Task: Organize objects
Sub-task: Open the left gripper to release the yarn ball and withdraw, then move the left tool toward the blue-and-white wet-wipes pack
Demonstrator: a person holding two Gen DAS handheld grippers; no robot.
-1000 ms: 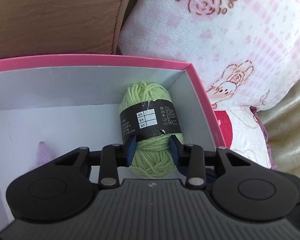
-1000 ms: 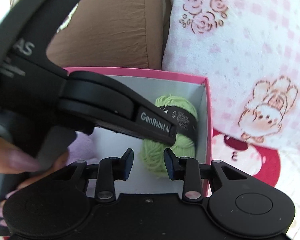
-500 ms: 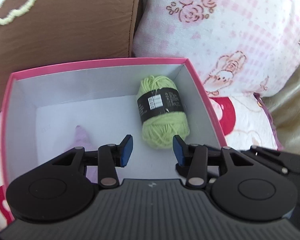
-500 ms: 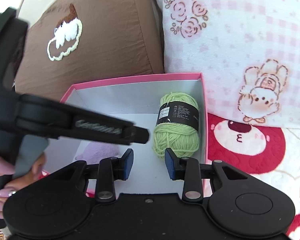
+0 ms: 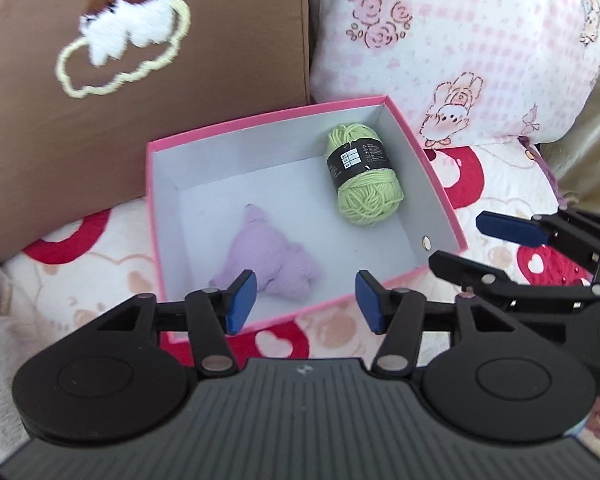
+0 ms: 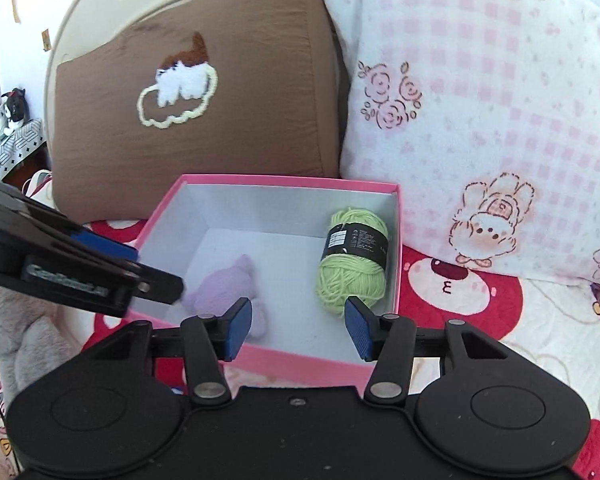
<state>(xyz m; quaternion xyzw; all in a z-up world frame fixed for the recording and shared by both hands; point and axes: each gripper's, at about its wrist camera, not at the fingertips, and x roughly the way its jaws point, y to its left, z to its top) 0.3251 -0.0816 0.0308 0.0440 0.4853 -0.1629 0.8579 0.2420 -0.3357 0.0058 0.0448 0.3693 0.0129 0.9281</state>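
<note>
A pink box with a white inside sits on the bed. A green yarn ball with a black label lies in its far right corner. A purple plush toy lies near its front. My left gripper is open and empty, held above the box's near rim. My right gripper is open and empty, also at the near rim. The yarn ball and the plush toy show in the right wrist view too. Each gripper shows in the other's view, the right and the left.
A brown pillow and a pink checked pillow stand behind the box. The bedspread has red bear patterns. A grey plush item lies at the left. A dresser with a toy is at far left.
My left gripper let go of the green yarn ball, left it in the box, and drew back and up. My right gripper drew back too. The purple plush toy came into full view.
</note>
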